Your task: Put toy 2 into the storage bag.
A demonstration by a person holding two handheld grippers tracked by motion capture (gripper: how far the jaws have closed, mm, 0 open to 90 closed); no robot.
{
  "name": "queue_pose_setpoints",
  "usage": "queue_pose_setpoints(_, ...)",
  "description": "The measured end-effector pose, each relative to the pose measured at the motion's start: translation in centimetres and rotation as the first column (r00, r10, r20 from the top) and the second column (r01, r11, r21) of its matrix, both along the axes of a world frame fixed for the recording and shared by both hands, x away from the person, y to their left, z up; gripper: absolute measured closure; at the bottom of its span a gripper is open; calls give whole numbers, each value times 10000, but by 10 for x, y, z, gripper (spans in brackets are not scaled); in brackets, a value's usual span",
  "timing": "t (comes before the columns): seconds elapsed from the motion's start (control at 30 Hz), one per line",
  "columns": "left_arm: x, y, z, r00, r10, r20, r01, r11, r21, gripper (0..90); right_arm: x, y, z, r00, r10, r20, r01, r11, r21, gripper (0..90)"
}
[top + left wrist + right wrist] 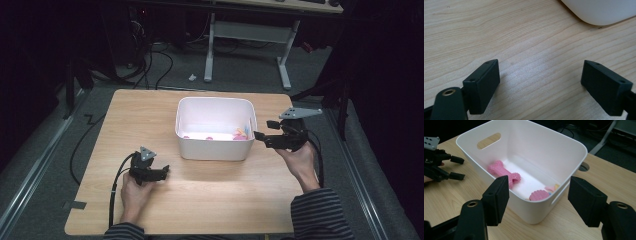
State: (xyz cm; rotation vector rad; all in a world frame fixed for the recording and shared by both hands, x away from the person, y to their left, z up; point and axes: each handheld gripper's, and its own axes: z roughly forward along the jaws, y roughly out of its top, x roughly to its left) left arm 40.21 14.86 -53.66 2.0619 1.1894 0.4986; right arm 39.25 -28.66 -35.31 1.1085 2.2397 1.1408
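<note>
The white bin stands a little beyond the middle of the table, its open top up and a handle slot in the end wall seen in the right gripper view. That puts it within reach of both hands, which looks deliberate: things can be dropped in or lifted out from either side. Inside lie a pink bone-shaped toy with a nubbed surface, flat on the floor of the bin, a round pink ribbed piece near the closer wall, and beside that some small pale yellow and blue bits too small to name.

The right hand-held gripper hovers just beside the bin's right wall, jaws spread and pinching nothing, aimed at the rim as if about to reach in, though that is only a guess. The left hand-held gripper rests low over bare table near the bin's front left corner, jaws likewise spread and empty.
</note>
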Motion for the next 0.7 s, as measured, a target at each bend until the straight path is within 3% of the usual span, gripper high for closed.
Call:
queue_pose_setpoints(0.43,0,0,0,10000,7,4,-7,10000,10,154,-41,-35,9,9961,-645,596,617,9970,466,344)
queue_pose_setpoints(0.7,0,0,0,10000,5,5,-5,10000,4,154,-59,-45,4,9931,-961,674,923,9941,577,346)
